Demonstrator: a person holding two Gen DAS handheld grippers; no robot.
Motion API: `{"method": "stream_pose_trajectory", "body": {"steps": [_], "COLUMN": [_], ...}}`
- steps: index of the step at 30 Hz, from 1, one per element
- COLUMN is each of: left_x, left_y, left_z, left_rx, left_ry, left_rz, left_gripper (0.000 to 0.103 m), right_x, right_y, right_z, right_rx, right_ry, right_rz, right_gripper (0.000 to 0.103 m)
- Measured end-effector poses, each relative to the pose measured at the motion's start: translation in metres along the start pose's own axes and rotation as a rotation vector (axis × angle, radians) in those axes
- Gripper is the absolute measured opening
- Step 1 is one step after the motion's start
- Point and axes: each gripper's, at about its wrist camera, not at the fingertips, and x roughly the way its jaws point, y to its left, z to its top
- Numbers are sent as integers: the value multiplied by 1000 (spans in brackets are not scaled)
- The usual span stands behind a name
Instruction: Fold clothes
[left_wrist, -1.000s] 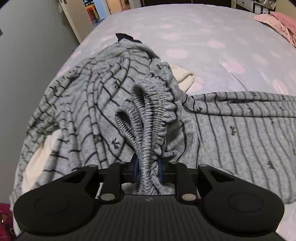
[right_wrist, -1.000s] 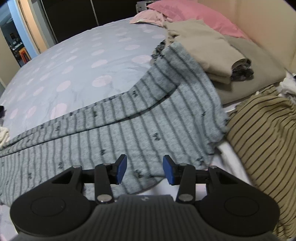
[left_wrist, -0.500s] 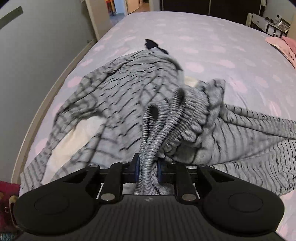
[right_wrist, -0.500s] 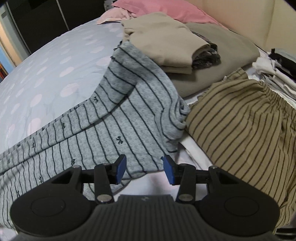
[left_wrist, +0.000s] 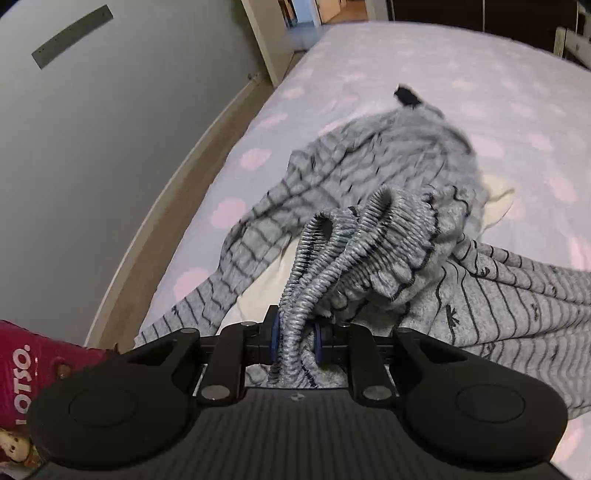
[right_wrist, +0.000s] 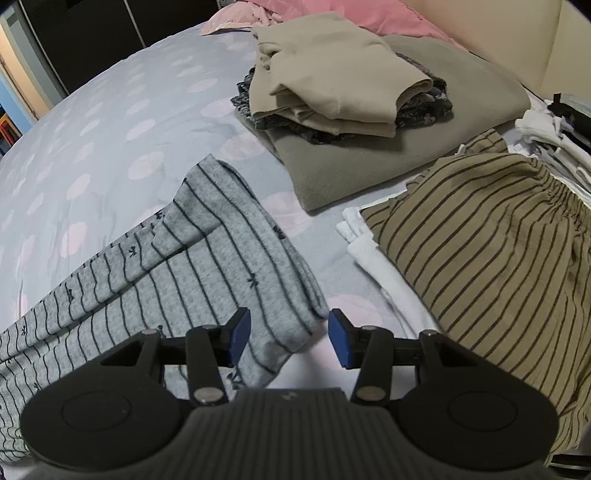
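Left wrist view: the left gripper (left_wrist: 295, 338), low centre, is clamped on the bunched elastic waistband (left_wrist: 351, 251) of the grey striped trousers (left_wrist: 354, 173), which trail right across the bed (left_wrist: 480, 74). Right wrist view: the right gripper (right_wrist: 290, 339) hovers, jaws apart, beside the leg cuffs (right_wrist: 255, 258) at centre frame. Judging by this, the trousers are being laid out; next, the cuff wants gripping.

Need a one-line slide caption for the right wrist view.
Open right gripper poised over the leg cuffs of grey striped pyjama trousers on a spotted bedsheet, beside folded clothes.
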Motion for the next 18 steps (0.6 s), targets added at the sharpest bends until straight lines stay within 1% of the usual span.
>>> {"method": "stream_pose_trajectory", "body": {"steps": [6, 9, 11, 15, 17, 18], "left_x": [25, 34, 39, 53, 56, 58], "left_y": [-15, -20, -23, -16, -10, -9], "left_z": [-14, -17, -20, -28, -31, -32], "left_rx": [-45, -54, -61, -86, -106, -104], "left_ry": [-20, -26, -30, 6, 13, 14], "left_rz": [69, 106, 130, 142, 146, 144], "left_gripper": [16, 17, 18, 24, 33, 33], "right_x": [7, 16, 23, 42, 52, 56], "right_y": [9, 15, 20, 36, 48, 55], "right_z": [11, 22, 30, 47, 54, 58], "right_rx": [-64, -102, -104, -77, -79, -84], "right_ry": [-51, -49, -42, -9, -2, 1], "right_rz": [23, 47, 74, 107, 115, 117], "right_gripper": [50, 49, 49, 48, 48, 48]}}
